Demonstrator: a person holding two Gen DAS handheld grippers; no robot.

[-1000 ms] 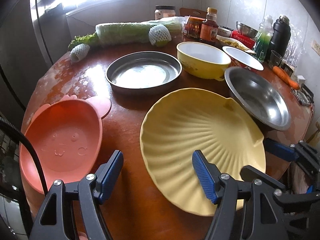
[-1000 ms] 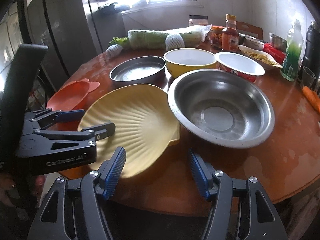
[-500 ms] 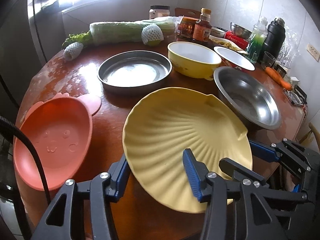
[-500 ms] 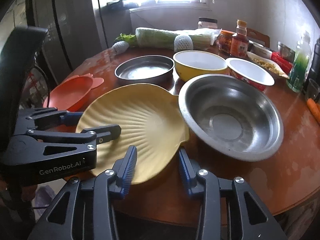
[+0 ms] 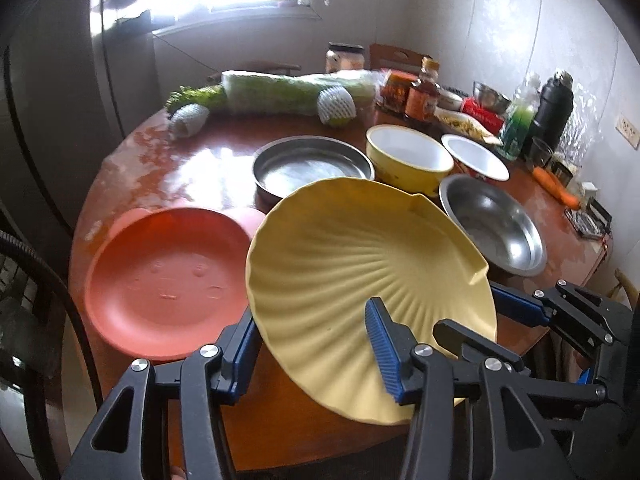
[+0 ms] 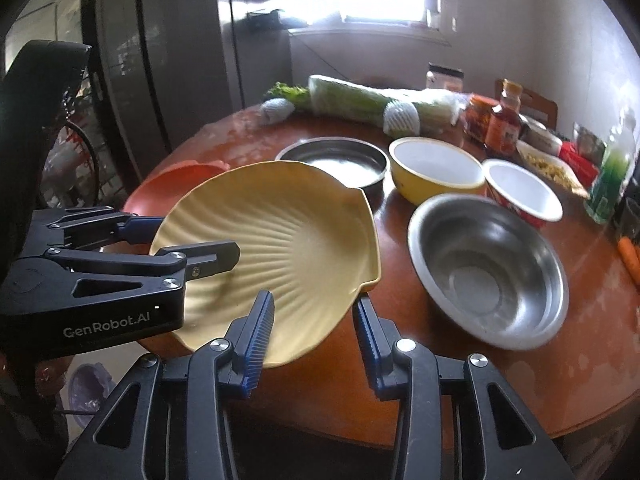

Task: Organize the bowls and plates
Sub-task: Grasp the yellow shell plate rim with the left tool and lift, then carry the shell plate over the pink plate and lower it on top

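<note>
A yellow shell-shaped plate [image 5: 360,268] is lifted and tilted above the brown round table [image 5: 200,172]. My left gripper [image 5: 316,344] is shut on its near rim, one finger above and one below. My right gripper [image 6: 312,320] is shut on the same plate [image 6: 272,232] at its near right edge. A pink plate [image 5: 168,280] lies at the left. A flat steel pan [image 5: 312,164], a yellow bowl [image 5: 408,156], a white bowl [image 5: 476,156] and a big steel bowl [image 5: 496,228] stand behind.
Wrapped cabbage [image 5: 296,92], netted fruit [image 5: 336,106], jars and sauce bottles [image 5: 424,96], a green bottle [image 5: 516,124], a black flask [image 5: 554,108] and a carrot [image 5: 554,180] crowd the table's far and right side. A fridge [image 6: 160,80] stands at the left.
Both grippers closed on the yellow plate's near rim and raised it off the table, tilting it. It now overlaps the pink plate's right edge in view.
</note>
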